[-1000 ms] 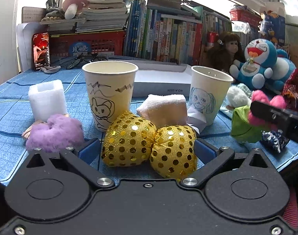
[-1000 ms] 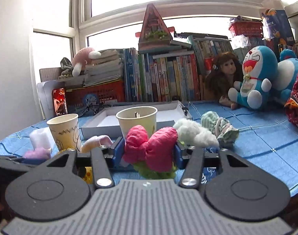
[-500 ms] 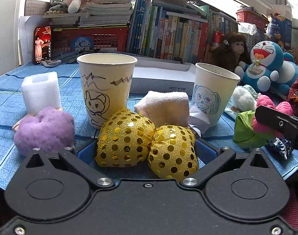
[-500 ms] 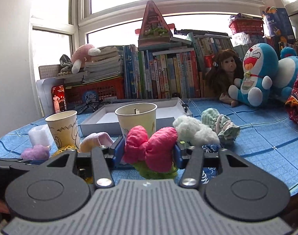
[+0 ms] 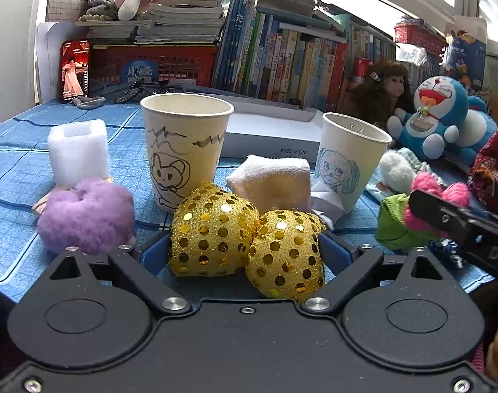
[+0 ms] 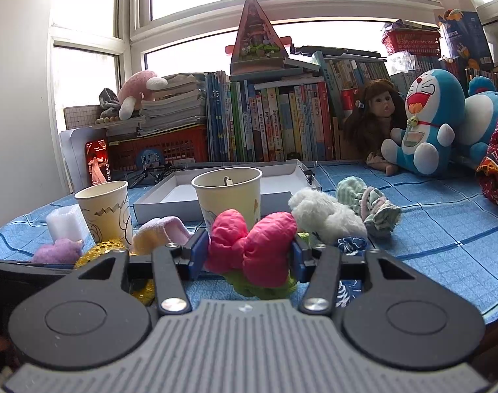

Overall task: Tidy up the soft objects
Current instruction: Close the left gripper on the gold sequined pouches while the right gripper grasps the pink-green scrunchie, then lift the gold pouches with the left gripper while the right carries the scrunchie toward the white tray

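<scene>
Left gripper [image 5: 245,255] was seen straddling the gold sequined bow [image 5: 247,244], which lay on the blue-clothed bench [image 5: 16,170] just in front of the mouse-drawn paper cup [image 5: 185,150]. Its fingers [image 5: 152,257] stood wide, and the jaws had just been closing in on the bow; the blue pads were at its flanks, but firm pressure could not be confirmed. The bow was judged not yet lifted.

Right gripper [image 6: 247,253] was seen clamped on the pink fabric bow [image 6: 250,249], its lobes bulging between the fingers [image 6: 196,255] and its green underside hanging below. It appeared to be held clear of the bench, directly before the dog-drawn paper cup [image 6: 229,193]; that cup was judged the likely destination.

A purple pom-pom [image 5: 85,216], white foam block [image 5: 77,154], folded cream cloth [image 5: 272,183] and white fluffy toy [image 6: 324,213] were noted loose around the cups, apparently unsorted. A shallow white box [image 6: 275,180] was noted behind the cups.

The sequined fabric was judged slippery, hence the wide, centred straddle.
</scene>
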Tool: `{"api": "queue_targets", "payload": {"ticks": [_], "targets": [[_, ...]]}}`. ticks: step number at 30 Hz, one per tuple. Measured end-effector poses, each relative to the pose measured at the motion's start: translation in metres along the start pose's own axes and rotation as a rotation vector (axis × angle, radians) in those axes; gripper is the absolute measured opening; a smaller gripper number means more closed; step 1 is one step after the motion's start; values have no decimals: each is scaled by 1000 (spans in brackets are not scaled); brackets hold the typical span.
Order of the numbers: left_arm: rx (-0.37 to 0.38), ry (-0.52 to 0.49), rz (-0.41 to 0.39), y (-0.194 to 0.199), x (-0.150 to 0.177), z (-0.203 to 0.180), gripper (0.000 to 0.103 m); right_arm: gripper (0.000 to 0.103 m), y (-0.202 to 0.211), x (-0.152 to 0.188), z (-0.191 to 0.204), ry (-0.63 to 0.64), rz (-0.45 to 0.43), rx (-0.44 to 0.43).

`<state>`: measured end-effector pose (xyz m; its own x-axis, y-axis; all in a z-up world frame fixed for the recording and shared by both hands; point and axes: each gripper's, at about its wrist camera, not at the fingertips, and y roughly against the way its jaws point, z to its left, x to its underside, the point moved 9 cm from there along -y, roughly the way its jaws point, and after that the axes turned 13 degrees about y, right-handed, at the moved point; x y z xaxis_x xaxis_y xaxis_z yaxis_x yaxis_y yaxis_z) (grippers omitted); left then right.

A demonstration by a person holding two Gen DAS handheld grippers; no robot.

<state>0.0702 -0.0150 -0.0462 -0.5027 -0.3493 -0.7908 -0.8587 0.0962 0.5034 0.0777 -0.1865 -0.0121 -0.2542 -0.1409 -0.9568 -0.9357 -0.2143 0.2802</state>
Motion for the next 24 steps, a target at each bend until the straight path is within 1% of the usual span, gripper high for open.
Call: {"api": "queue_targets", "payload": {"ticks": [2,6,8,10,13,17,19,21,23,24], "targets": [[0,14,1,6,-1,2,96,56,0,0,0,-2,1,1],[-9,20,-3,11,-3,7,94,56,0,0,0,1,1,0],[-14,18,3,12,-3,8,87,56,0,0,1,4,0,0],[-11,16,8,14,-3,8,82,56,1,-1,1,4,-2,1],[1,4,-6,20,-5,4,75,56,2,-3,0,1,-6,3],[12,-30,-33,26,-9,-3,74,56,4,-5,0,0,-11,5],[9,-36,-31,26,-9,-4,75,56,4,-5,0,-1,-12,7],[6,-27,-25,25,-7,-2,81,56,5,-4,0,-2,-11,7],[-3,-23,-23,25,-5,-1,92,56,5,-4,0,-2,-9,6],[-15,-27,-26,25,-4,1,94,56,5,-3,0,-2,-7,7]]}}
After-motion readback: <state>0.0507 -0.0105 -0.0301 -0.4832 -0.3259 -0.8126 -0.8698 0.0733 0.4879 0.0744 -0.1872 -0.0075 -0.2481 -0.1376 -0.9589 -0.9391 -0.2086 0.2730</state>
